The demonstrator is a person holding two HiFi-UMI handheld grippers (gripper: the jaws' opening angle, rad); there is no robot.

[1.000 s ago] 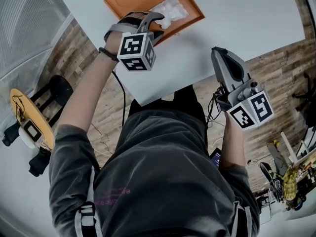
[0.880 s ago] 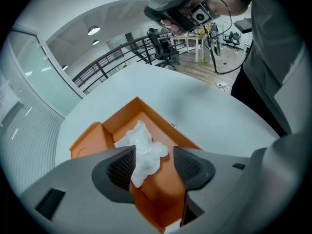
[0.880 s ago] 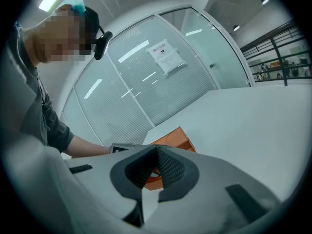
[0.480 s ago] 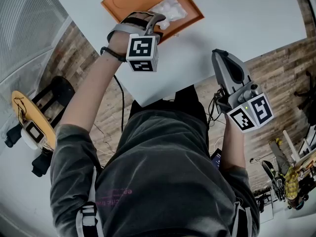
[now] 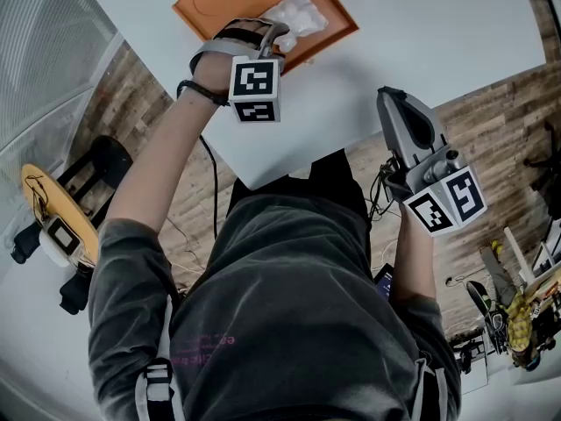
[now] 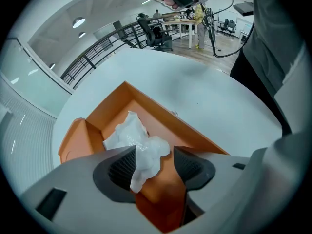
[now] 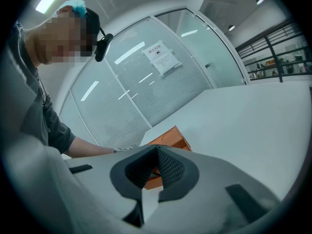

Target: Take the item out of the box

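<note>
An orange box [image 5: 223, 0] lies open on the white table [image 5: 429, 33], with a crumpled white plastic item [image 5: 299, 12] in it. My left gripper [image 5: 277, 35] points steeply down over the box's near rim. In the left gripper view the white item [image 6: 139, 144] lies inside the box [image 6: 157, 115], in the gap of the left gripper [image 6: 155, 164] and against the left pad. The jaws stand wide and have just been closing a little, without pressing on it. My right gripper [image 5: 391, 96] hovers at the table's near edge, shut and empty [image 7: 157, 151]. The box [image 7: 171, 139] shows beyond it.
The table's near corner sits just in front of the person's body. Wood floor lies around it. A dark stool [image 5: 95, 160] and a yellow board [image 5: 51, 213] stand on the left. Tools and clutter [image 5: 517, 310] lie at the lower right.
My left gripper has sunk toward the box and rolled, so its marker cube now faces the camera more squarely. The right gripper has stayed where it was.
</note>
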